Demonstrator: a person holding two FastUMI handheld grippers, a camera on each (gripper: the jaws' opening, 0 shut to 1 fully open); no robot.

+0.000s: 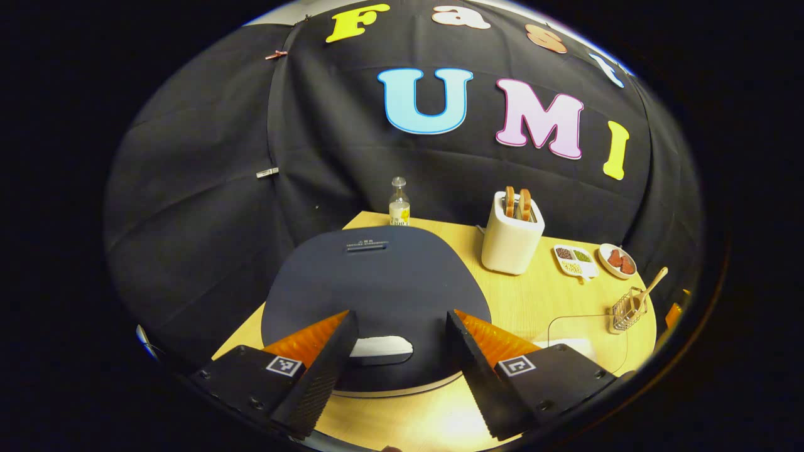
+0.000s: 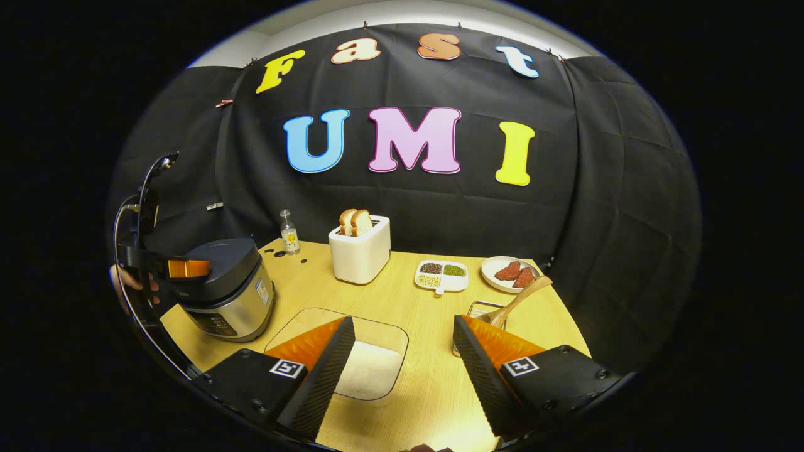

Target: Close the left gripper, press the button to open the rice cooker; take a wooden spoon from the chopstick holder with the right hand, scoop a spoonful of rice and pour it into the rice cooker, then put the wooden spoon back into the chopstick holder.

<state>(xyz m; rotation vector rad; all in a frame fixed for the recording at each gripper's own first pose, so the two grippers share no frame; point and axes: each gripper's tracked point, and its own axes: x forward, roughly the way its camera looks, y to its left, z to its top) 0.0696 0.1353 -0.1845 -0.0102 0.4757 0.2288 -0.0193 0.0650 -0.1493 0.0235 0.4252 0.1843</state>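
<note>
The left claw (image 1: 397,326) hung open above the lidded rice cooker (image 1: 377,282) on the counter (image 1: 534,295), straddling its button (image 1: 380,346); it should close first, then press squarely; the right claw (image 2: 402,333) stood open.

Rice cooker (image 1: 377,282) lid print too small; bottle (image 1: 399,204) label illegible.

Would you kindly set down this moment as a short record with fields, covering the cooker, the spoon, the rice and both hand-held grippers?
rice cooker: lid down, on the table's left side
lid button: not pressed, between the left fingers
left hand-held gripper: open, above the cooker's front edge
right hand-held gripper: open, holding nothing
wooden spoon: standing in the chopstick holder, handle leaning right
rice: in a clear container near the front
toaster: two bread slices in it
</note>
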